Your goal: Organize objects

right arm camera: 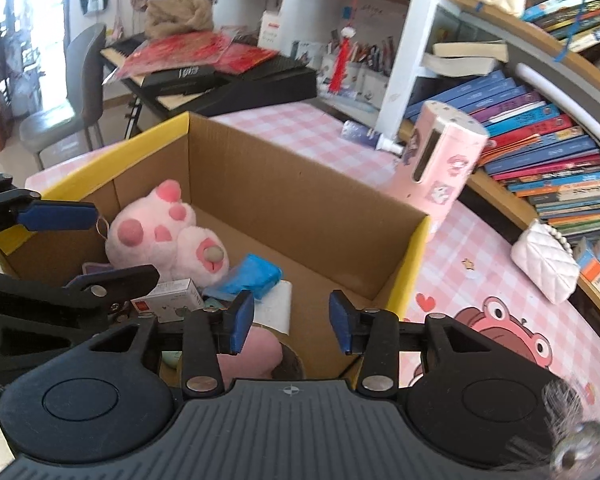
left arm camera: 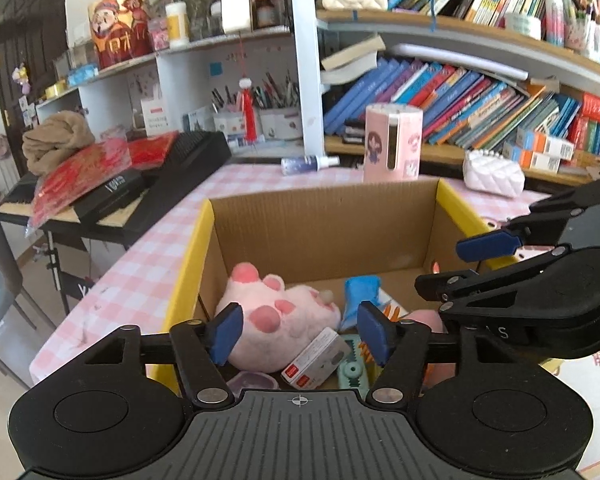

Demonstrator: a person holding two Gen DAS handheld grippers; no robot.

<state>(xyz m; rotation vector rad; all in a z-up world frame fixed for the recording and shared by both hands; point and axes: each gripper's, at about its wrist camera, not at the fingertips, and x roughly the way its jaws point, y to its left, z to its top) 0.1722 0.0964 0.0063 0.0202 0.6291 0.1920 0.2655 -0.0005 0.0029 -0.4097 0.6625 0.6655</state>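
An open cardboard box (left arm camera: 324, 224) with yellow sides stands on the pink checked table; it also shows in the right wrist view (right arm camera: 300, 196). Inside lie a pink plush paw (left arm camera: 276, 316) (right arm camera: 160, 232), a blue packet (left arm camera: 360, 292) (right arm camera: 252, 276), a small white and red carton (left arm camera: 316, 356) (right arm camera: 168, 300) and a teal toy (left arm camera: 354, 372). My left gripper (left arm camera: 300, 330) is open and empty over the box's near edge. My right gripper (right arm camera: 292, 320) is open and empty over the box's near right corner. Each gripper shows in the other's view.
A pink cylinder holder (left arm camera: 392, 144) (right arm camera: 440, 164) stands behind the box, with a lying spray bottle (left arm camera: 308, 164) and a white quilted purse (left arm camera: 494, 176) (right arm camera: 544, 264). Bookshelves line the back and right. A keyboard (left arm camera: 140, 184) with red items is at the left, with a chair (right arm camera: 72, 92).
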